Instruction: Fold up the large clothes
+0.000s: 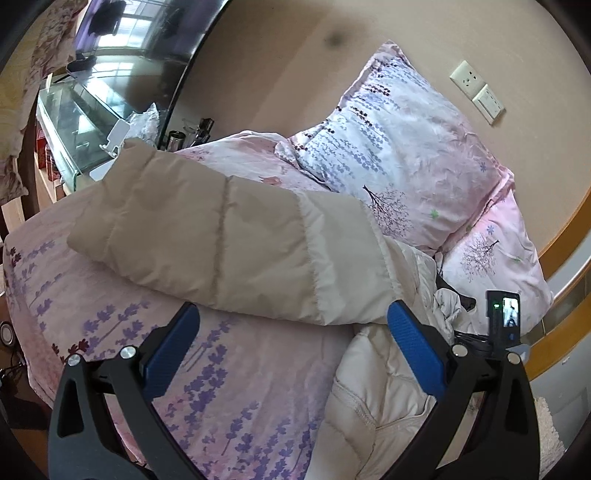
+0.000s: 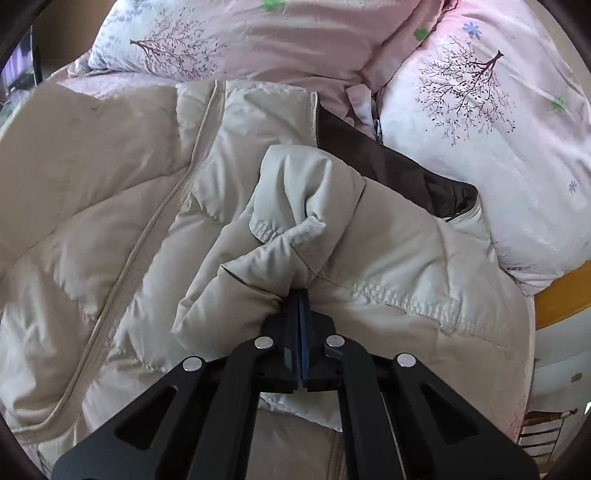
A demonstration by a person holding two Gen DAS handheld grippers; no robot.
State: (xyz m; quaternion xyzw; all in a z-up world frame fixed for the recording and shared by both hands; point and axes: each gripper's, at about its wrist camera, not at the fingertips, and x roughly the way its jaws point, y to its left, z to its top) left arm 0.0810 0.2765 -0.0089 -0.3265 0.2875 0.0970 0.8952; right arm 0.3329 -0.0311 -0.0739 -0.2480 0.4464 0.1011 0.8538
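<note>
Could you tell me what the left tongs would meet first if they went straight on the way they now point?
Most likely the beige jacket sleeve lying across the bedspread; the open left tongs point at its near edge, though depth is hard to judge.

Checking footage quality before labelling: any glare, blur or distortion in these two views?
Left wrist: strong fisheye bending, window glare on the dark screen, jacket sharp. Right wrist: even daylight, no glare, jacket soft toward the edges.

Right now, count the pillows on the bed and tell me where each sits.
2. One pillow leans against the wall beyond the padded jacket; the other pillow lies beside it, nearer the wooden bed edge. More may be hidden outside both views.
</note>
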